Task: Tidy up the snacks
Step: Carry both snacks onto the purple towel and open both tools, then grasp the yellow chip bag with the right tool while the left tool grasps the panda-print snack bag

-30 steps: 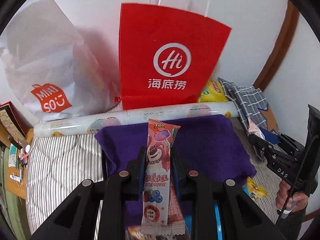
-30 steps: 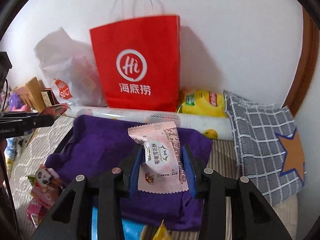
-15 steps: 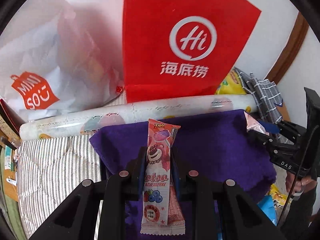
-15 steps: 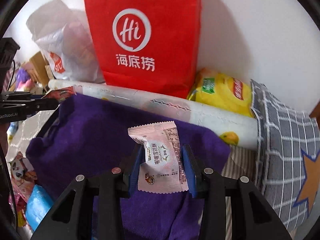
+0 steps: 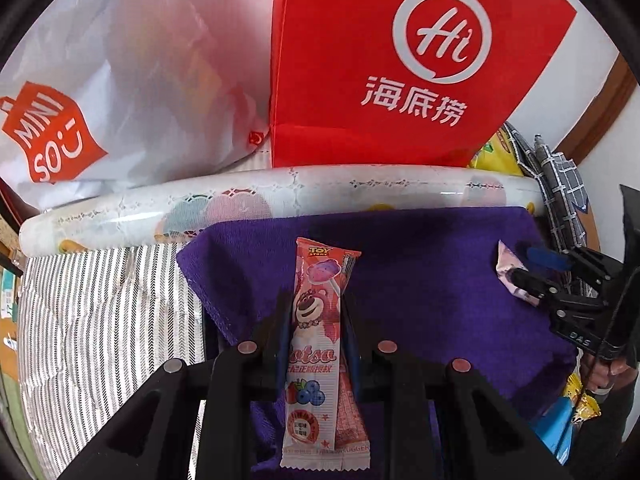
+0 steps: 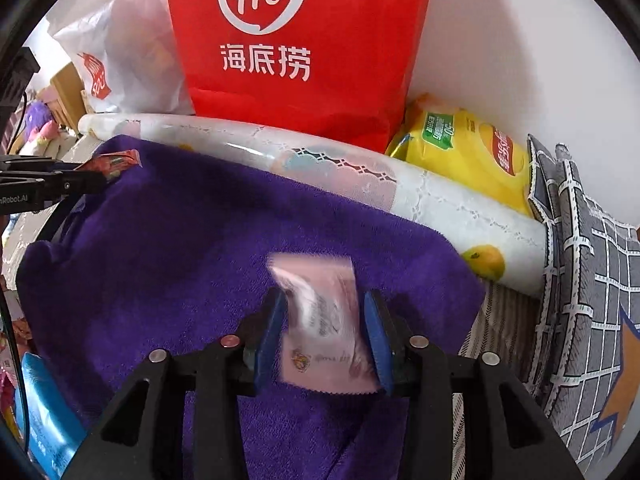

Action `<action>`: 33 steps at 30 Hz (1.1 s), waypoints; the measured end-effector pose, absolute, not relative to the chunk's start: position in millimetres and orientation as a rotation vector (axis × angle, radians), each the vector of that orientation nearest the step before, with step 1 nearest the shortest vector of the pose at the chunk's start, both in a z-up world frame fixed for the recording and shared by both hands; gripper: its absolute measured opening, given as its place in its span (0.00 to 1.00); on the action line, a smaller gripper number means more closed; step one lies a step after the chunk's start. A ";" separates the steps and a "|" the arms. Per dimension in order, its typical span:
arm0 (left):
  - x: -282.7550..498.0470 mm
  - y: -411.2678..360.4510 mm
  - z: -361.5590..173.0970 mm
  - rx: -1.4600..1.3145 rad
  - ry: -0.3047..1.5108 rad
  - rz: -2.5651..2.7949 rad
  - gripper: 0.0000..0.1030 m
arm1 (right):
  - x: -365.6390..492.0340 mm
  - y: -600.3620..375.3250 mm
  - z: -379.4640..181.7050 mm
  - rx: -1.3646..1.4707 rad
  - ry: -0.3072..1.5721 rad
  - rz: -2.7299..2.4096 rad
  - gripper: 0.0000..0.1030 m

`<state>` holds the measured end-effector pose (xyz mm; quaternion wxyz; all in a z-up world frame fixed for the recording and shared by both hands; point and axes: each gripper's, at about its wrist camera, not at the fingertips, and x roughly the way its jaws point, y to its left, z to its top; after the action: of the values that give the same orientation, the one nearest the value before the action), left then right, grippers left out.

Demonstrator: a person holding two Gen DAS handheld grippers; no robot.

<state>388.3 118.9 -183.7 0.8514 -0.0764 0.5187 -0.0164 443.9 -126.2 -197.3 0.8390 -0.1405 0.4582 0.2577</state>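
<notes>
Over the purple towel (image 5: 420, 280), both tongs carry pink snack packets.

The left tongs (image 5: 316, 316) are clenched on a long pink candy stick packet (image 5: 316, 320) standing upright between them. The right tongs (image 6: 324, 332) are opening; the blurred pink pastry packet (image 6: 324, 320) sits loose between the blue pads (image 6: 272, 328), above the towel.

1. White wall (image 6: 520, 40) at back, plain, evenly lit w/ soft shadows.
2. Brown wood trim (image 5: 600, 108) runs diagonally at right edge, looks like a door frame.
3. Striped bedding (image 5: 100, 320) covers the surface, purple towel (image 6: 180, 260) spread on top.
4. Red paper bag (image 5: 360, 40) & white plastic bag (image 5: 132, 80) lean vs. wall.
5. Grey checked cushion (image 6: 592, 280) at right; patterned roll (image 5: 280, 200) lies along the towel's far edge.
</notes>
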 end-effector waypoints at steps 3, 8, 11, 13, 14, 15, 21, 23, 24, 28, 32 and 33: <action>389.3 119.3 -186.9 -0.171 1.101 -0.034 0.22 | 441.1 -129.0 -188.8 -0.286 0.942 0.544 0.58; 390.7 114.6 -189.8 -0.166 1.110 -0.038 0.23 | 435.0 -132.5 -173.0 -0.250 0.904 0.549 0.66; 390.6 111.0 -188.5 -0.155 1.106 -0.031 0.24 | 431.1 -131.9 -164.5 -0.239 0.876 0.536 0.68; 390.6 108.4 -187.1 -0.138 1.112 -0.033 0.26 | 430.9 -132.1 -161.3 -0.228 0.862 0.533 0.68; 390.3 107.5 -185.9 -0.132 1.112 -0.037 0.27 | 428.8 -131.7 -159.2 -0.227 0.860 0.530 0.68; 389.7 107.4 -184.0 -0.129 1.110 -0.035 0.31 | 428.0 -131.3 -157.8 -0.226 0.857 0.527 0.68; 382.2 106.8 -166.4 -0.140 1.070 -0.031 0.48 | 408.3 -126.8 -141.2 -0.237 0.790 0.587 0.68; 378.1 105.4 -158.1 -0.137 1.053 -0.038 0.50 | 401.3 -124.5 -133.8 -0.249 0.761 0.573 0.68; 375.5 104.4 -152.4 -0.137 1.038 -0.046 0.53 | 398.6 -123.8 -130.0 -0.249 0.751 0.570 0.68; 364.4 101.6 -132.7 -0.137 0.988 -0.061 0.56 | 374.9 -130.6 -114.1 -0.218 0.699 0.482 0.67; 353.5 96.2 -113.6 -0.144 0.953 -0.084 0.59 | 343.7 -146.1 -113.5 -0.245 0.716 0.378 0.58; 351.1 93.9 -109.9 -0.141 0.948 -0.091 0.60 | 331.8 -153.8 -114.2 -0.234 0.717 0.337 0.58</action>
<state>351.1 93.9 -109.9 0.8863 -0.0680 0.4559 -0.0437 331.8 -153.8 -114.2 0.9159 -0.1137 0.3485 0.1638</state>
